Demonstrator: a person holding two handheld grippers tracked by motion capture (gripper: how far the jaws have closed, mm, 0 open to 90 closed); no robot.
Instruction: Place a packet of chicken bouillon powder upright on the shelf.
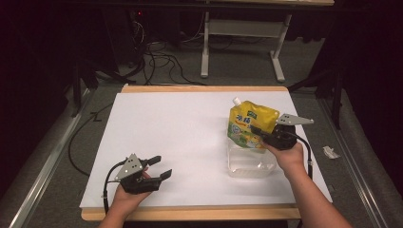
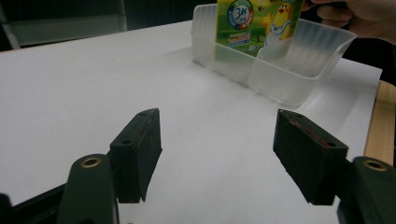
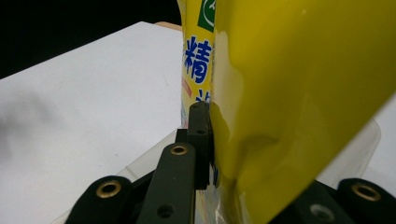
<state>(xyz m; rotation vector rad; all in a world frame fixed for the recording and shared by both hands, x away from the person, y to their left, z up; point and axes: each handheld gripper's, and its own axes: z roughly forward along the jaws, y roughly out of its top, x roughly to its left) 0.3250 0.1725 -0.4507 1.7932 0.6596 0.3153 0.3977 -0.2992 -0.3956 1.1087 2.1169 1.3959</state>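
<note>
A yellow spouted pouch [image 1: 251, 124] with blue characters and a cartoon print is held upright over a clear plastic tub [image 1: 250, 163], its lower end inside the tub. My right gripper [image 1: 263, 132] is shut on the pouch [image 3: 289, 93], the jaws pinching its side just above the tub wall [image 3: 359, 154]. My left gripper [image 1: 159, 167] rests low near the front left of the white table, open with nothing between its fingers. The left gripper view looks across the table at the tub [image 2: 280, 70] and the pouch [image 2: 257, 23] in it.
The white tabletop [image 1: 180, 128] has a wooden front edge [image 1: 190, 213]. Behind the table are a white frame stand [image 1: 240, 42] and floor cables [image 1: 157, 59]. A scrap of white paper [image 1: 330, 152] lies on the floor to the right.
</note>
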